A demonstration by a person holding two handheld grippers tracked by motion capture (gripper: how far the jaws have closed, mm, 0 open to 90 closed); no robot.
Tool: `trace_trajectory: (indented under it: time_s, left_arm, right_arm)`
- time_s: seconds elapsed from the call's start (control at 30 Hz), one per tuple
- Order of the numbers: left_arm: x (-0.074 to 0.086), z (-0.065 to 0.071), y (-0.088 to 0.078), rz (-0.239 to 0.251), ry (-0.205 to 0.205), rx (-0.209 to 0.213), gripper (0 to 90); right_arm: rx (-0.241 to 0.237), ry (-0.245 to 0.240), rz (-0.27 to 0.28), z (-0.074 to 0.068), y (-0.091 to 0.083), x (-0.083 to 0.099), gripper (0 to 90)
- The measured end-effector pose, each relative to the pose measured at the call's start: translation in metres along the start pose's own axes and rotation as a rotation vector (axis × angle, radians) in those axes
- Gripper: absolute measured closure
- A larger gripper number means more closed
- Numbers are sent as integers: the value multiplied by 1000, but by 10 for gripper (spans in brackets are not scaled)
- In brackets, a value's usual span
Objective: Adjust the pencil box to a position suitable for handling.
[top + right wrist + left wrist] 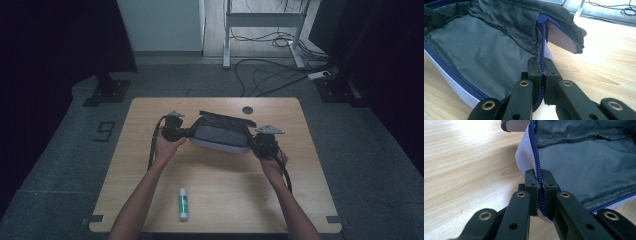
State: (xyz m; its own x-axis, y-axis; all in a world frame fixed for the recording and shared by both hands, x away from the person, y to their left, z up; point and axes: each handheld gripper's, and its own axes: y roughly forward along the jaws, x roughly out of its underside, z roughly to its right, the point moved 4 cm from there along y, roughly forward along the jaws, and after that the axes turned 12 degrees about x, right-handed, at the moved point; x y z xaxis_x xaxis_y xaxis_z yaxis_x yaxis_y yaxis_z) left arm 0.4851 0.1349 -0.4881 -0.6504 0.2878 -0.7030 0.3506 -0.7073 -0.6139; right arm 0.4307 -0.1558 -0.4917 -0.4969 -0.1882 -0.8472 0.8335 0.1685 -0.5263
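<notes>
**Open pouch held stretched between two grippers**

Nearest the person, a glue stick (183,203) lies loose on the front of the wooden table (310,200), its long axis pointing away from the person, well apart from both hands.

Farther in, at mid-table, the two forearms reach forward and outward. The left gripper (181,132) and the right gripper (256,140) face each other with a grey zip pouch (220,134) between them. Each holds one end, so neither hand is nearer than the other. The pouch's long axis runs left to right across the table, from one gripper straight to the other.

In the left gripper view, that gripper's jaws are pinched tight on the pouch's rim, with the blue zipper (537,167) running up between the pads. In the right gripper view, its jaws are likewise clamped on the opposite rim along the zipper teeth, just below the blue slider.

The pouch gapes open upward, showing its grey lining, with a dark flap at the far side. Its white underside appears to sit at or just above the tabletop.

Beyond it, a small round hole (247,110) marks the table's far edge.
</notes>
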Motion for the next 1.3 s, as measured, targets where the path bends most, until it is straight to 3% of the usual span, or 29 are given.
trace_trajectory:
  time_s: [0.27, 0.57, 0.7, 1.07, 1.3]
  left_arm:
    - [3, 5, -8, 21, 10, 6, 858]
    - [11, 14, -18, 32, 18, 26, 857]
    - [20, 17, -20, 18, 28, 29, 856]
    - [51, 16, -12, -33, -2, 69, 847]
    - [62, 14, -7, -61, -17, 80, 834]
  right_arm:
    - [-18, 14, 6, -2, -4, 4, 851]
    - [-42, 29, 39, -6, -20, 8, 851]
    - [-49, 23, 41, -10, -23, 15, 851]
    - [-66, 13, 6, -17, -22, 42, 850]
    - [-69, 13, -19, -19, -17, 53, 847]
